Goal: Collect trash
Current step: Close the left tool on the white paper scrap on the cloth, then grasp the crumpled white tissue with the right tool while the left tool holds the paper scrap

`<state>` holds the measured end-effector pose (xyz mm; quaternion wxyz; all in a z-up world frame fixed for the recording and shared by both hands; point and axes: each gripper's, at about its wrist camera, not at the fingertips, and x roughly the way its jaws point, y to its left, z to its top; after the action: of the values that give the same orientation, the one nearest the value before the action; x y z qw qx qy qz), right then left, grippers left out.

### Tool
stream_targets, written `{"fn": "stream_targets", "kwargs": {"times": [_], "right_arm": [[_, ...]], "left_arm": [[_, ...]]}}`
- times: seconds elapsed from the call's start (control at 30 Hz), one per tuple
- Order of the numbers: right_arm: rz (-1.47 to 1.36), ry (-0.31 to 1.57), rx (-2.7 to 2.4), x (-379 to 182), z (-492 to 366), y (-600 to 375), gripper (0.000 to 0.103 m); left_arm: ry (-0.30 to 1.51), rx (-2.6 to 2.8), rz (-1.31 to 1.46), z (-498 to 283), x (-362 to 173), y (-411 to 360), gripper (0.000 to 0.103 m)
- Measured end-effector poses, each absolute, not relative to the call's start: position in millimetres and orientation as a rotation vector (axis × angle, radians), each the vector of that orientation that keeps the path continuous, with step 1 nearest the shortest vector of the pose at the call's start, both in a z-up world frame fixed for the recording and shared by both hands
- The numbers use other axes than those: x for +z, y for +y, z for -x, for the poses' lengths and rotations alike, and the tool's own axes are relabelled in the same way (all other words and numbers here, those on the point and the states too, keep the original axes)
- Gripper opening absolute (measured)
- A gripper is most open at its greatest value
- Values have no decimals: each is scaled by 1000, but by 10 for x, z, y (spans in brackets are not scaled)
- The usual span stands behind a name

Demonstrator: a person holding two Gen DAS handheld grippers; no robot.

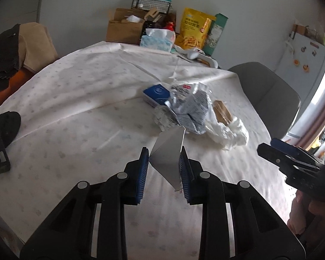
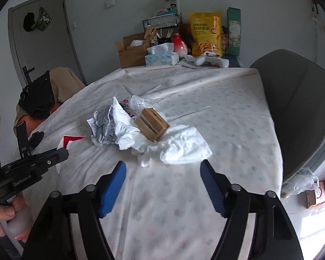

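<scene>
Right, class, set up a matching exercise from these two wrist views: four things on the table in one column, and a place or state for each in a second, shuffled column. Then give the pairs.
Things
1. flat card piece
2. small brown box
3. yellow snack bag
4. white crumpled tissue

Places or states
A. standing upright at the far end of the table
B. lying just ahead of the open right gripper
C. pinched in the left gripper
D. resting in the trash pile, partly on white paper

Pairs: 1-C, 2-D, 3-A, 4-B

A home room: clothed table (image 2: 205, 112), tissue box (image 2: 161, 59), snack bag (image 2: 205, 34), fridge (image 1: 305, 56)
</scene>
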<state>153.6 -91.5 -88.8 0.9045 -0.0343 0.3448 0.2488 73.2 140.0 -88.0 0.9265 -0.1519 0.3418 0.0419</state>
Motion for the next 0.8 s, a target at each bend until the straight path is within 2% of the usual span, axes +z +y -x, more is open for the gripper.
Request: {"fn": "stream_targets", "kwargs": {"times": [0.13,0.3,0.5,0.63,0.67,0.7,0.8], "right_arm": [[73,736,512,-931,-1675,-803,58],[76,727,565,-867,-1680,-622,56],[119,731,624,-872,-1664,-311,45],[118,768,645,-930,-1797,-185,13],[106,784,658,-938,-1832,-182,8],[80,794,676,-922,-1857,-201,5],[64,759,680,-795,-1786,-290,4]], "left_arm": [[688,104,320,-744,-866,1465,28],[679,118,330,-754,-874,1541,28],[674,123,340,-773,-888,1577,28],[669,120,340,-777,-869,1573,28],[668,118,339,-781,-862,1574,28],[665,116,339,-781,-853,1565,28],[651,108,330,-779,-808,1519,28]]}}
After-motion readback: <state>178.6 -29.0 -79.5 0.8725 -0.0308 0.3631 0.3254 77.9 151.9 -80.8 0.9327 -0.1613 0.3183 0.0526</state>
